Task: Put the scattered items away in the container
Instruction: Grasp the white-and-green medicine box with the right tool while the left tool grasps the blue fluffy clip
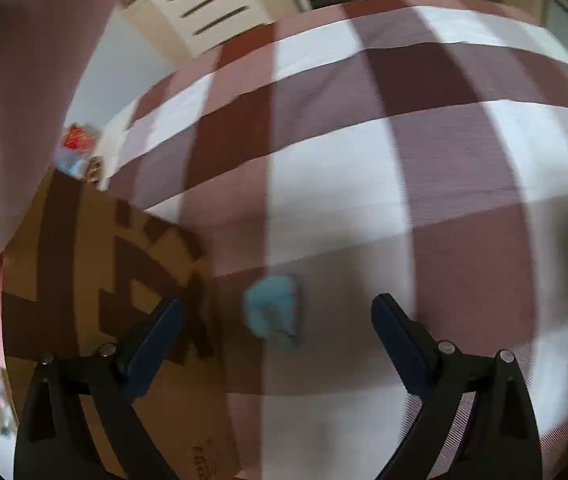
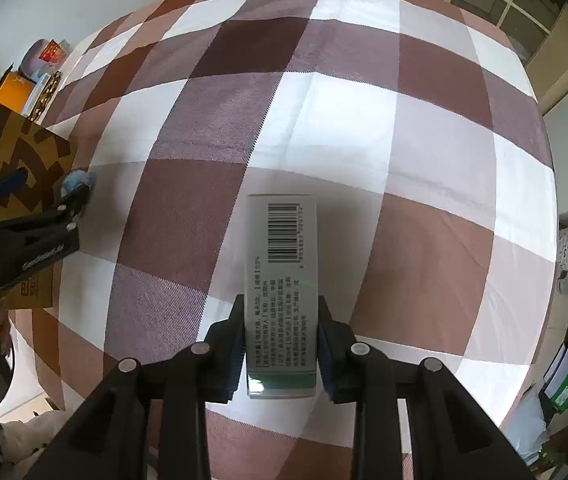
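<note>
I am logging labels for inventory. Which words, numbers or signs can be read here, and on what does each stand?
Barcode digits on the white box in the right claw: partly legible, "6 905887".
Small print below the barcode: too small.
Print on the cardboard box: blurred.

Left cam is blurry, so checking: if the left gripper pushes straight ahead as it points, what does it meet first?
Most likely the small blue item on the checked cloth: it lies between the open fingers of the left gripper, just ahead. The cardboard box sits off to the left. Blur makes depth uncertain.
</note>
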Demonstrator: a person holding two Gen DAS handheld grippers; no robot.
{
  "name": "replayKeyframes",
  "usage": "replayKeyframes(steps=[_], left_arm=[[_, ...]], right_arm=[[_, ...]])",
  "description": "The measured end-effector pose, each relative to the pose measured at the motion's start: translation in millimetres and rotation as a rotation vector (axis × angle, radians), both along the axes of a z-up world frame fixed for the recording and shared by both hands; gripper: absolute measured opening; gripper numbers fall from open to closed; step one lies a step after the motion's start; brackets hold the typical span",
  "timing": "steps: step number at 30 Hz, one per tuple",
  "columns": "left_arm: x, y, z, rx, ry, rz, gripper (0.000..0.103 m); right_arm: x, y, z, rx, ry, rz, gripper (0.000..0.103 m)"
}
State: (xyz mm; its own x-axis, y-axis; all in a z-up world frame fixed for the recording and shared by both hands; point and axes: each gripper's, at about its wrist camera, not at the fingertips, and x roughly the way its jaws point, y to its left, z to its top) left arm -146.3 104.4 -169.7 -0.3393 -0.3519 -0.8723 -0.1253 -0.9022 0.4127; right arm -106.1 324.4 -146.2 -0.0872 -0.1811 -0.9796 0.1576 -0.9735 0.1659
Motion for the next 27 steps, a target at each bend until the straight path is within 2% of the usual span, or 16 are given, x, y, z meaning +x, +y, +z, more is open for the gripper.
replayKeyframes(steps=[5, 7, 8, 10, 13, 14, 21, 27], left_arm=[[-9.2, -7.0, -20.1, 0.03, -0.043, 0.019, 0.096], [-13.7, -11.7, -28.0, 0.072, -0.068, 0.023, 0.091], [-15.7, -14.5, -30.7, 0.1, -0.082, 0.027, 0.081], [-18.2, -20.1, -30.8, 0.166, -0.098, 0.045, 0.07], [-18.3, -25.5, -29.8, 0.236, -0.13, 0.046, 0.046], [-17.3, -26.2, -28.9, 0.244, -0.136, 0.042, 0.032], [11.7, -26.7, -2.4, 0.377, -0.176, -0.04, 0.03], [42.0, -20.4, 24.7, 0.403, -0.19, -0.146, 0.03]], right_arm=[[-5.3, -4.1, -1.6, 0.0, -0.003, 0.001, 0.031], [-7.6, -7.9, -1.3, 0.0, -0.002, 0.007, 0.031], [-8.3, -9.2, -0.9, -0.001, -0.002, 0.009, 0.031], [-8.4, -9.7, 2.1, -0.005, 0.003, 0.01, 0.031], [-7.7, -10.1, 5.2, -0.005, 0.009, 0.007, 0.031], [-7.2, -9.6, 5.9, -0.004, 0.011, 0.005, 0.031], [5.3, 1.7, 16.4, -0.003, 0.026, -0.038, 0.031], [29.5, 6.2, 32.2, 0.0, 0.059, -0.075, 0.031]])
